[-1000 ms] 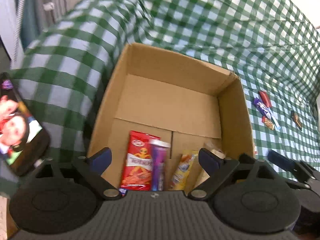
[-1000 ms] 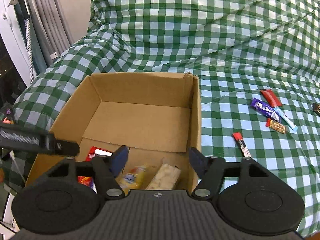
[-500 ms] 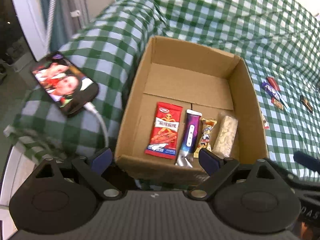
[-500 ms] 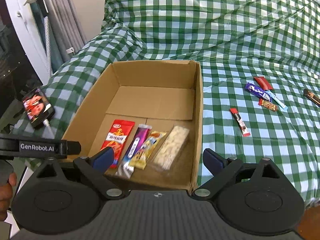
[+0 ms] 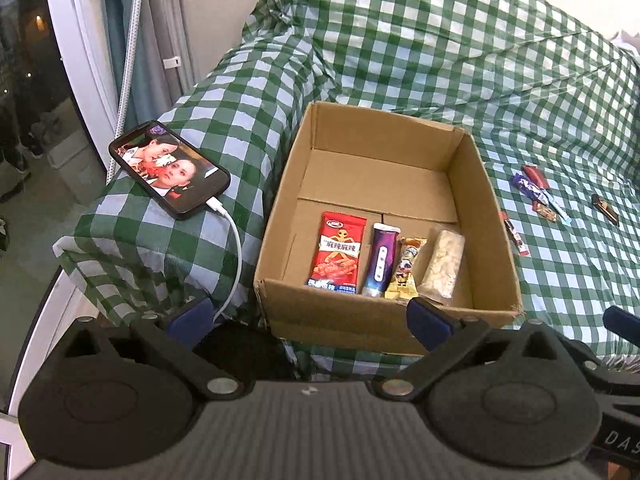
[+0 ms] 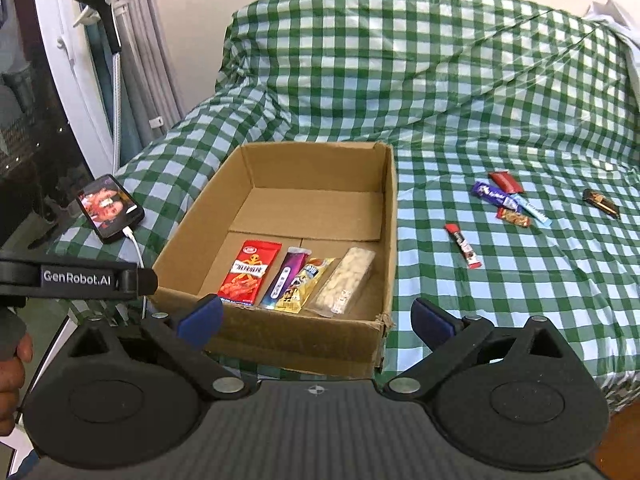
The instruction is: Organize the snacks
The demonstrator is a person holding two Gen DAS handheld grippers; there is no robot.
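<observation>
Right wrist view shows the cardboard box [image 6: 384, 216] at centre frame with 4 snacks in a row on its floor: red packet [image 6: 250, 272], purple tube [image 6: 285, 276], yellow wrapper [image 6: 305, 284], clear nut bar [image 6: 346, 282]. More loose snacks [image 6: 506, 202] lie on the checked cloth [image 6: 440, 80] at right, well apart from the box. These look light, crinkly and slippery, best pinched across the narrow middle. The right gripper [image 6: 316, 320] and left gripper [image 5: 308, 318] both hold nothing, jaws opening wide. Left wrist view alone shows the phone [image 5: 168, 168] screen and cable clearly; only the right view shows a hand [image 6: 10, 376] at lower left.
</observation>
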